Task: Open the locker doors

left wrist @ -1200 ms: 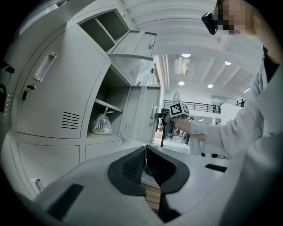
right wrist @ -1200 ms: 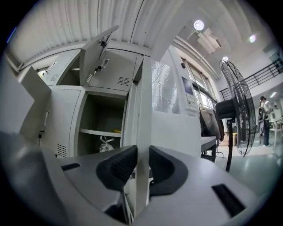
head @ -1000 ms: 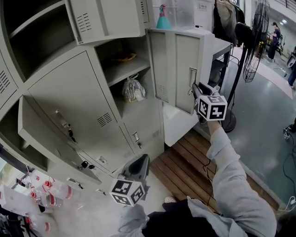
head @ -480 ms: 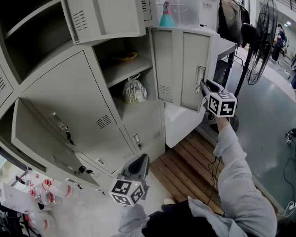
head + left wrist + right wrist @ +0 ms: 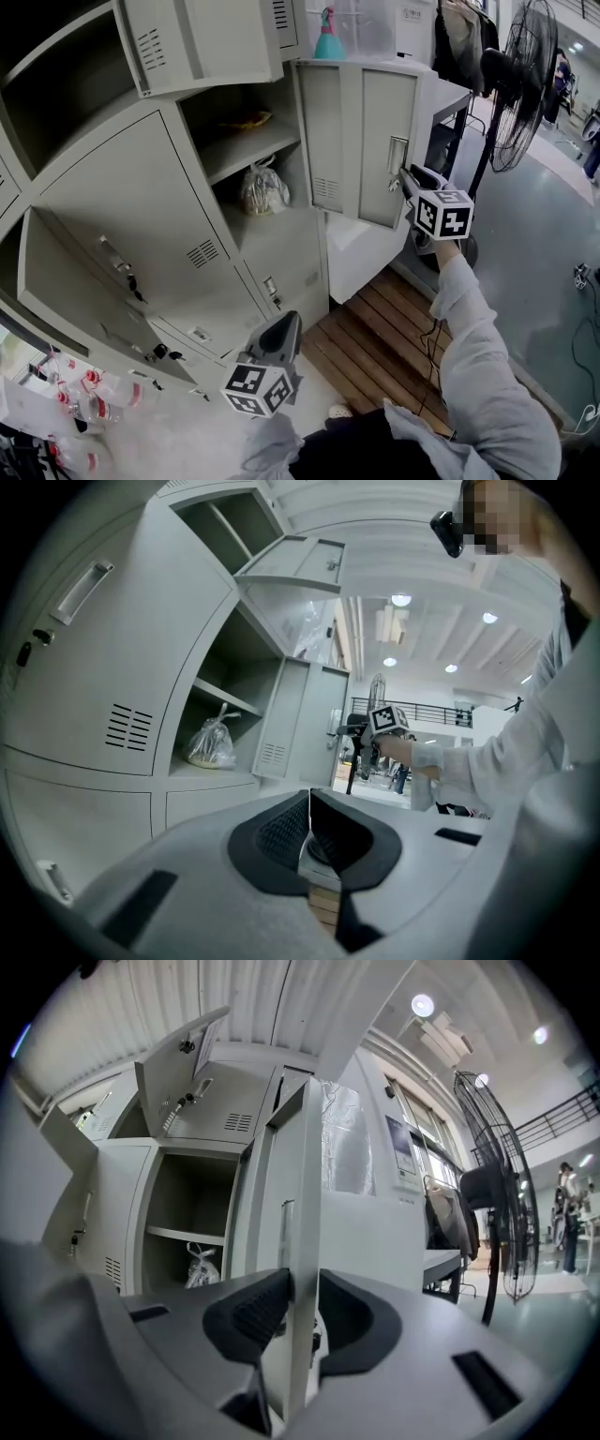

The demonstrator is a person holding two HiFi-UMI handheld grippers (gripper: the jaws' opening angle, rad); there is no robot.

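Note:
The grey lockers (image 5: 141, 187) fill the left of the head view. One tall locker door (image 5: 361, 141) stands swung out to the right, with its latch (image 5: 397, 155) near the free edge. My right gripper (image 5: 405, 176) is at that edge. In the right gripper view the door's edge (image 5: 300, 1194) runs between the jaws of the right gripper (image 5: 303, 1302). The jaws have just been opening, and the pads lie close beside both faces. My left gripper (image 5: 284, 323) hangs low by the bottom lockers, shut and empty; the left gripper view shows the left gripper (image 5: 309, 803) with its pads together.
A knotted plastic bag (image 5: 262, 192) lies on a shelf in the open compartment. Other doors stand open at the top (image 5: 197, 37) and lower left (image 5: 84, 291). A standing fan (image 5: 520, 84) is at the right, wooden slats (image 5: 384, 328) below, bottles (image 5: 84, 389) at the bottom left.
The tall door swung a little further out to the right with my right gripper on its edge, then nearly stopped. The left gripper kept its place in the view.

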